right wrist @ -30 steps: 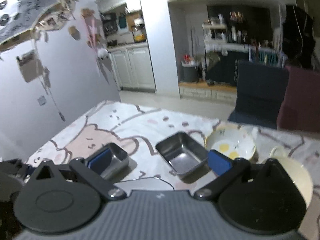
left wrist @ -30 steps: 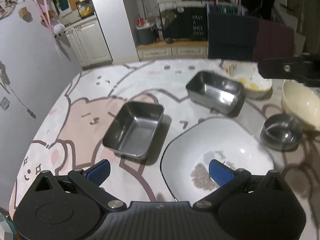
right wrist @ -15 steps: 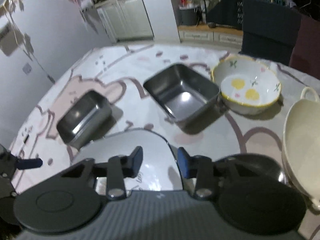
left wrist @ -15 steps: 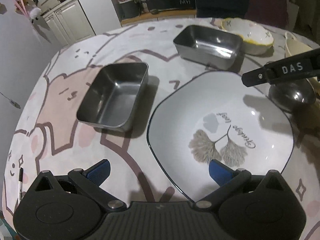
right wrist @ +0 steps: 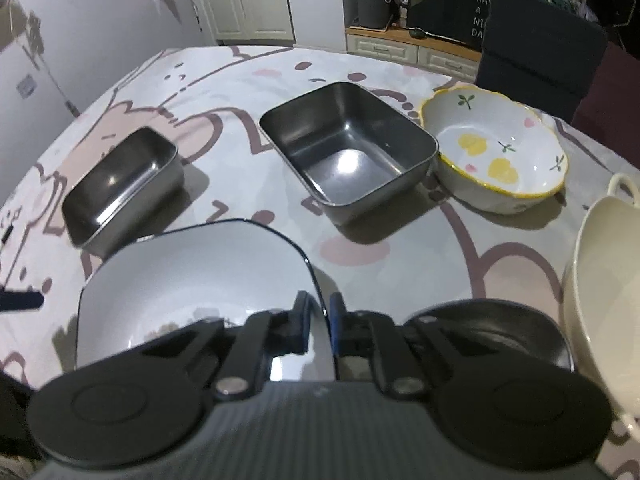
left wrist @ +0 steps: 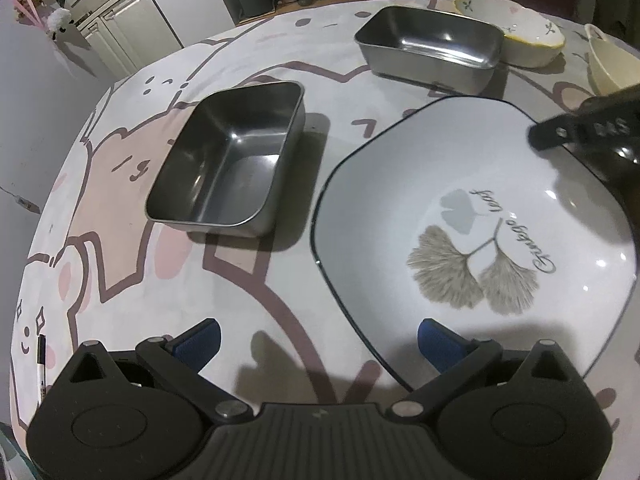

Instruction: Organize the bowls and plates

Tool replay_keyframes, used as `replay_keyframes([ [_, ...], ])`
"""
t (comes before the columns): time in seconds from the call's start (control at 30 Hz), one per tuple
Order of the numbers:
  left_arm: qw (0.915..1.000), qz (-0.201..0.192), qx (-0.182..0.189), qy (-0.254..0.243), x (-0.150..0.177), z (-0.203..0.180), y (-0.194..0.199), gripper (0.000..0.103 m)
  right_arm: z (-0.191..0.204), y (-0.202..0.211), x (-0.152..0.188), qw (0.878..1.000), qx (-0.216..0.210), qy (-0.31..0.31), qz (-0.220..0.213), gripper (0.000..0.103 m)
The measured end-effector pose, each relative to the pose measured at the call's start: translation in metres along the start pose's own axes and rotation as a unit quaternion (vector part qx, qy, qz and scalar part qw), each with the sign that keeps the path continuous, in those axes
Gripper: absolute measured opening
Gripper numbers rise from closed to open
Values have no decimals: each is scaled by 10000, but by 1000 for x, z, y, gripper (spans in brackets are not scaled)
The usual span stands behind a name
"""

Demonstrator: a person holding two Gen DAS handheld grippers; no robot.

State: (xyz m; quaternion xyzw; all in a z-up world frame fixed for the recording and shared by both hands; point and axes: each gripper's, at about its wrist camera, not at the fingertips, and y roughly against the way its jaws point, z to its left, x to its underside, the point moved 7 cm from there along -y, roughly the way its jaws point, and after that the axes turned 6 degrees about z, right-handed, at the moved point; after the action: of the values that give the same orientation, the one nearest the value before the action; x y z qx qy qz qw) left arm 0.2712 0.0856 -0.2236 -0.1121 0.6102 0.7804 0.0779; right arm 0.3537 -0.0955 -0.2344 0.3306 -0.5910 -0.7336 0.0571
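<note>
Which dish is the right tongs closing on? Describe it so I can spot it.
On the cartoon-print tablecloth, nearest the camera, in front of two steel rectangular trays, sits a white rounded-square plate with a thin dark rim. Only it carries a grey ginkgo-leaf print with script lettering.

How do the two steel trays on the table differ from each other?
The smaller steel tray is narrower; the larger steel tray is wider. The smaller steel tray stands alone on the tablecloth; the larger steel tray stands right beside the flowered bowl. Both are rectangular, upright and empty.
</note>
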Motion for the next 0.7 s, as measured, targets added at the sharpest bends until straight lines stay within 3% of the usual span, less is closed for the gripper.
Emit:
replay_keyframes([
  [0.23,9999,17,32,155,0,14,-5,103,1,9,19,9998,44,-87,190,8],
  [0.4,9991,-224,111,346,2,25,-9,103,6,17,40,9991,-16,-293,316,7],
  [0.7,9949,3,853,539,9,32,-18,103,5,20,61,9953,-317,-812,424,7],
])
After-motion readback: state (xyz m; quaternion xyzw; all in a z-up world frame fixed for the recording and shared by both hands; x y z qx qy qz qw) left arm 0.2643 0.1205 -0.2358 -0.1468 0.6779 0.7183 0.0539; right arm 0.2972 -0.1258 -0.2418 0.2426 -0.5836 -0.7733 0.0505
